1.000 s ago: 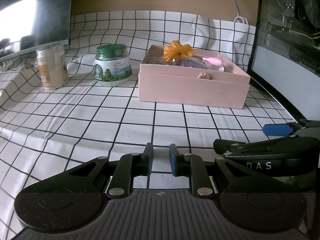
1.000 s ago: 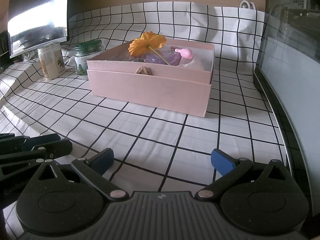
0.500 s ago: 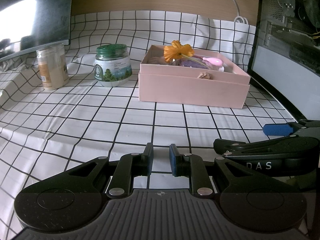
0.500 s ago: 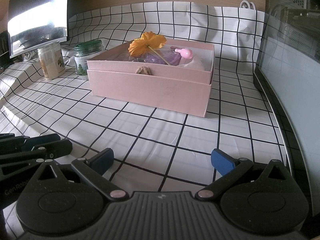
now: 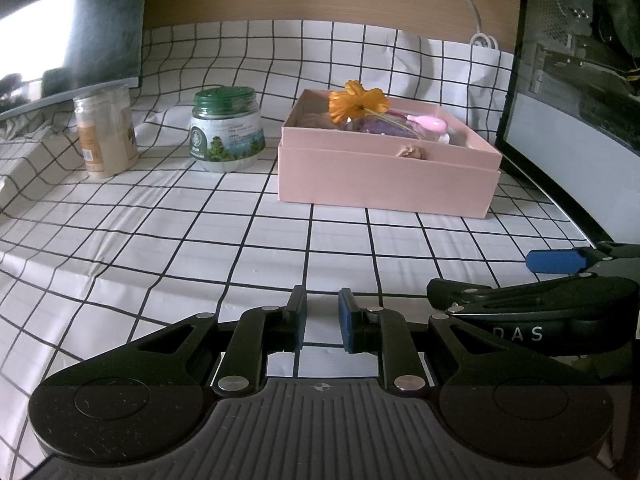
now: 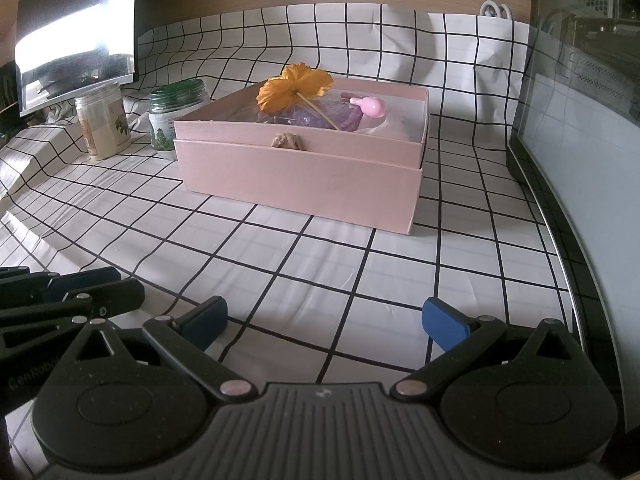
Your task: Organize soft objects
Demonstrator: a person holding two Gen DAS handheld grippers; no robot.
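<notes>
Left gripper [image 5: 322,326] — bottom centre of the left wrist view, blue pads [image 5: 347,326] drawn close with a narrow gap, nothing between them.

Right gripper [image 6: 324,322] — bottom of the right wrist view, blue pads [image 6: 444,324] spread wide, nothing held; its side profile shows at the right edge of the left wrist view.

Gridded tablecloth [image 5: 160,240] — white with black lines, covers the surface from the foreground up to the back wall; the stretch in front of both grippers is bare.

Pink box [image 6: 304,176] — mid-frame, lidless, resting on the cloth. Inside: an orange fabric flower [image 6: 296,86] on a thin stem, leaning above the rim; a purple item [image 6: 320,114] beneath it, kind unclear; a small pink bulb-shaped piece [image 6: 370,106] toward the right; a brownish lump [image 6: 286,142] against the front wall.

Green-lidded jar [image 5: 226,130] — left of the box, just beside it.

Beige jar [image 5: 106,132] — farther left.

Monitor [image 5: 68,24] — upper left.

White cable [image 5: 472,8] — upper right, against the wooden wall.
</notes>
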